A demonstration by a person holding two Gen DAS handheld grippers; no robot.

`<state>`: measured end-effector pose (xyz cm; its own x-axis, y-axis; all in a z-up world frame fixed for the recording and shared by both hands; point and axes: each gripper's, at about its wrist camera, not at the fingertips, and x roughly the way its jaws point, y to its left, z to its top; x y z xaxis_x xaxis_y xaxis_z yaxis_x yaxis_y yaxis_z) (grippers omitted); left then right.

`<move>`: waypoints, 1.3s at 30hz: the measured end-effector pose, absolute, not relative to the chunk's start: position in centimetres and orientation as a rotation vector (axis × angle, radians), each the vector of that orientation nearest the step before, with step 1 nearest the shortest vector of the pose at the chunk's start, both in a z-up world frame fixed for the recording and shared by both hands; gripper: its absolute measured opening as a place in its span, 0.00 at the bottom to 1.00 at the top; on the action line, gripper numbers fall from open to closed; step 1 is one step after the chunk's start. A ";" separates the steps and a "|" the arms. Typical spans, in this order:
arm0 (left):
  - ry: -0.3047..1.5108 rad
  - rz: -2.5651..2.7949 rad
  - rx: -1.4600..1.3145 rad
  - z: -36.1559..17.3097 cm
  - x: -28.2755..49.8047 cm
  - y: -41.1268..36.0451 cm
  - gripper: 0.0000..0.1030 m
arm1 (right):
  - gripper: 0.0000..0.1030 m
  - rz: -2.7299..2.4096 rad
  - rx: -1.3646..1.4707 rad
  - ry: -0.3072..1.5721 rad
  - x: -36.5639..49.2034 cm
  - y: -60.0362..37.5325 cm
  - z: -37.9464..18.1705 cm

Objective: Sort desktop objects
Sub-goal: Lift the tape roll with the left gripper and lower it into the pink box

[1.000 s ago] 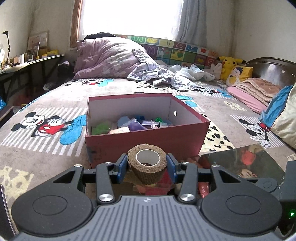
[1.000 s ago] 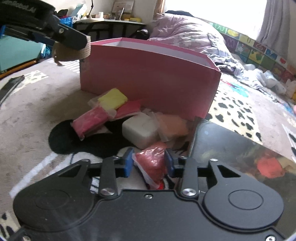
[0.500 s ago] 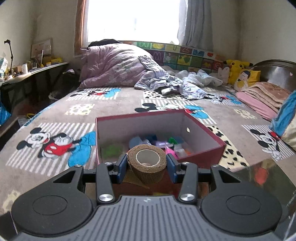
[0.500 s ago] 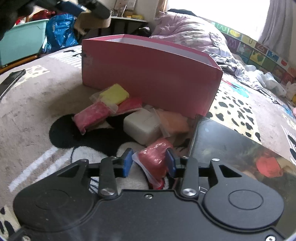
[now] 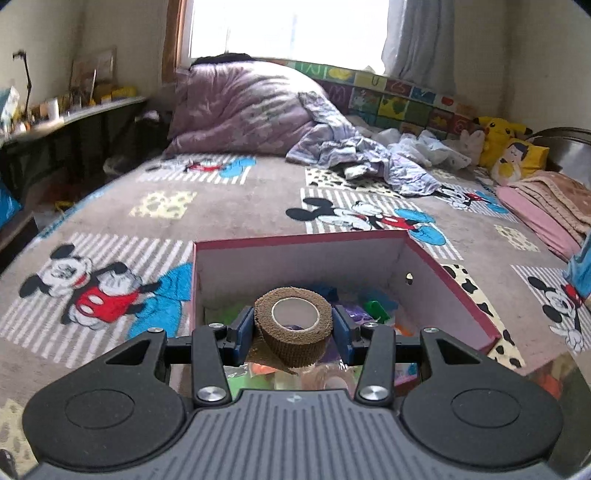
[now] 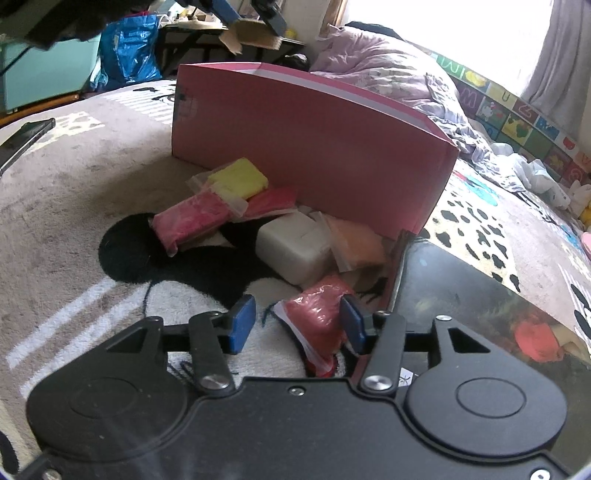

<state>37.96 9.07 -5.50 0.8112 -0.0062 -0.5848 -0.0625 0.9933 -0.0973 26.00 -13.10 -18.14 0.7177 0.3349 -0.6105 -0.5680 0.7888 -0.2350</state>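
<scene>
My left gripper [image 5: 293, 326] is shut on a brown bandage roll [image 5: 295, 343] and hangs over the open red box [image 5: 461, 299], which holds several small coloured items. In the right wrist view the same gripper [image 6: 251, 22] and roll [image 6: 255, 35] show above the box's pink outer wall [image 6: 314, 140]. My right gripper [image 6: 297, 325] sits low over the blanket and its jaws are opening. A red bagged packet [image 6: 317, 317] lies between them, against the right pad, with a gap at the left pad.
In front of the box lie a yellow packet [image 6: 238, 182], a pink packet [image 6: 192, 221], a white block [image 6: 295, 247] and an orange packet [image 6: 356, 243]. A glossy black slab [image 6: 461, 295] lies to the right. A dark phone [image 6: 22, 138] rests far left.
The left gripper has carried the roll from in front of the box's near wall to over its inside. The right jaws have spread, and the left pad has come off the red packet.
</scene>
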 end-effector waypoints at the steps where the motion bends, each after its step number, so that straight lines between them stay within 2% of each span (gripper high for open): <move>1: 0.636 0.028 -0.124 -5.7 38.6 9.2 0.42 | 0.49 0.516 -0.433 0.578 26.0 -13.1 -18.2; 24: 0.848 0.075 -0.227 -10.1 47.1 10.0 0.42 | 0.50 0.529 -0.431 0.566 25.9 -13.3 -18.4; 39: 0.880 0.144 -0.270 -10.6 50.0 10.4 0.42 | 0.50 0.539 -0.428 0.565 25.8 -13.5 -18.5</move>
<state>50.02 10.42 -10.57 0.6305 0.0133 -0.7761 -0.2345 0.9564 -0.1741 25.79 -13.47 -18.51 0.7149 0.3574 -0.6010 -0.5838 0.7782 -0.2316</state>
